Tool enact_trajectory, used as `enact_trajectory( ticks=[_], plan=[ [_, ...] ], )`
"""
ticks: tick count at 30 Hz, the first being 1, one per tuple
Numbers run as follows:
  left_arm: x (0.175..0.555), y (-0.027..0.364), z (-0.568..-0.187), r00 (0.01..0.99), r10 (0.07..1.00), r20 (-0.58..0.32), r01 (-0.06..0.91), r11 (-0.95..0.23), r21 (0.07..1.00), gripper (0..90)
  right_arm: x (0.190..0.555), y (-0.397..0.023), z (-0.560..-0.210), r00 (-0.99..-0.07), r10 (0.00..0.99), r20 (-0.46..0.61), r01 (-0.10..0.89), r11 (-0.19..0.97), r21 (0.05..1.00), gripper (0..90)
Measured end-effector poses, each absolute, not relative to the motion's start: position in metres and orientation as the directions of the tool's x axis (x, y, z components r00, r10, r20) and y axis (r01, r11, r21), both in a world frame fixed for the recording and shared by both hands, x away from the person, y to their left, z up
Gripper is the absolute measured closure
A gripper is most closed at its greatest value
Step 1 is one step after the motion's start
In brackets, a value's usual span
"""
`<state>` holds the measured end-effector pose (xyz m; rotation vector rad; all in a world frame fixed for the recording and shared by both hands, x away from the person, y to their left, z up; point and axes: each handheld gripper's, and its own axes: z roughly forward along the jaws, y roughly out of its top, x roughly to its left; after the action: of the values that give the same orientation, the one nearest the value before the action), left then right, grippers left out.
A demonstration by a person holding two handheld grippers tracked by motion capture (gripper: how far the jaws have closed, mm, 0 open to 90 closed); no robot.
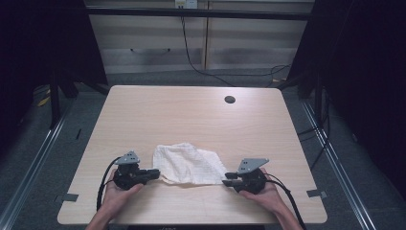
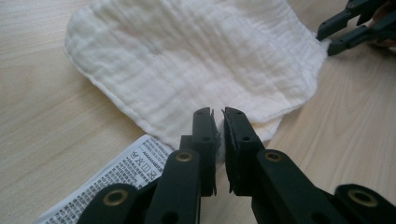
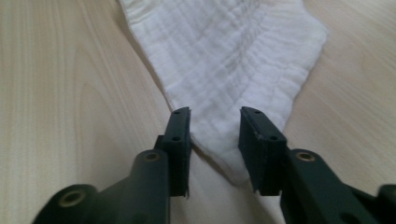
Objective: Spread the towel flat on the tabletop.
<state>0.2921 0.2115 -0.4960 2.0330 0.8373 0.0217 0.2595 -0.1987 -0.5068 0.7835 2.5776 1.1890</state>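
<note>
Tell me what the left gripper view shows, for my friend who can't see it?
The left gripper, jaws nearly shut, pinches a corner of a white cloth lying on a wooden table. A printed care label sticks out beside the jaws, and the right gripper reaches the cloth's far corner.

Open tabletop around one low cloth

The wooden table [image 1: 201, 110] lies bare from the white muslin cloth [image 1: 189, 164] back to the cable hole [image 1: 230, 99], giving free passage. The flat cloth and its care label [image 2: 109, 184] are the only things lying between the left gripper [image 1: 154, 173] and right gripper [image 1: 228, 178].
</note>
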Motion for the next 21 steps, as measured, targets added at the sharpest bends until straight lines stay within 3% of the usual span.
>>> enact_trajectory(
  ticks=[4,10,21],
  plan=[
    [0.289,0.211,-0.493,0.78,0.55,-0.299,0.538,-0.346,0.768,81.6,0.266,-0.204,-0.508,-0.812,0.576,0.101,0.439,0.487,0.755,88.1],
    [0.288,0.212,-0.492,0.783,0.551,-0.289,0.532,-0.351,0.771,82.2,0.27,-0.213,-0.498,-0.785,0.595,0.171,0.472,0.397,0.787,89.1],
    [0.286,0.207,-0.477,0.785,0.552,-0.281,0.506,-0.31,0.805,87.2,0.277,-0.222,-0.467,-0.76,0.618,0.201,0.451,0.279,0.848,89.3]
  ],
)
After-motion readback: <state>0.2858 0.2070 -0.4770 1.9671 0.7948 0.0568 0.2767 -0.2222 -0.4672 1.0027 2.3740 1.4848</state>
